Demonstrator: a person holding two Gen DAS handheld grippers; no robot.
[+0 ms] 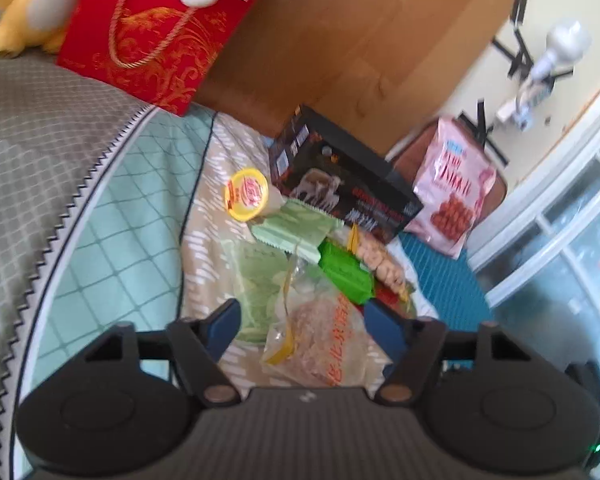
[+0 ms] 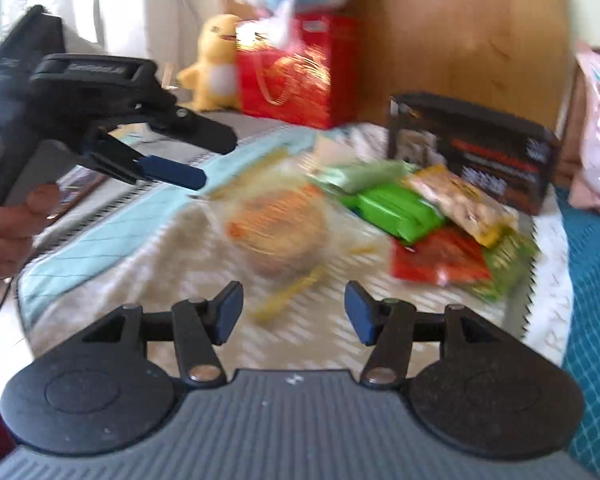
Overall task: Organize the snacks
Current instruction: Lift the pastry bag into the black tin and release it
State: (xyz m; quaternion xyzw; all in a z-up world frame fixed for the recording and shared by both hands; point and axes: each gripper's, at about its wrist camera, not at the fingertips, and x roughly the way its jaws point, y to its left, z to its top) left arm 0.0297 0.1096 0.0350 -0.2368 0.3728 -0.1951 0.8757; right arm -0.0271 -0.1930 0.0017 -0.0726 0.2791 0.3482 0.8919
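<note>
The clear snack bag (image 1: 320, 340) lies on the bed (image 1: 112, 216), directly between the left gripper (image 1: 302, 326)'s fingers (image 1: 226, 324), with its near end under them. It seems light and soft, a thin crinkly film around crumbly pieces, so it will bend and may slip. I would take it at the yellow sealed edge or at the film beside it, not over the contents, which may crush. The left fingers stand partly open on both sides of the bag, and I cannot see the pads pressing on it.

In the right wrist view the right gripper (image 2: 294, 312) is partly open and holds nothing; the same bag (image 2: 276, 232) lies just ahead of its fingers, very blurred.

Beyond the bag the other snacks are crowded: a pale green packet (image 1: 296, 226), a bright green packet (image 1: 346, 272) and a yellow-lidded cup (image 1: 246, 194), then a black box (image 1: 340, 176) behind them. These are close, some touching, so lifting forward may drag them. To the left of the left fingers the bed is free. On the right side, the bed edge and the blue mat (image 1: 444, 276) are near.
</note>
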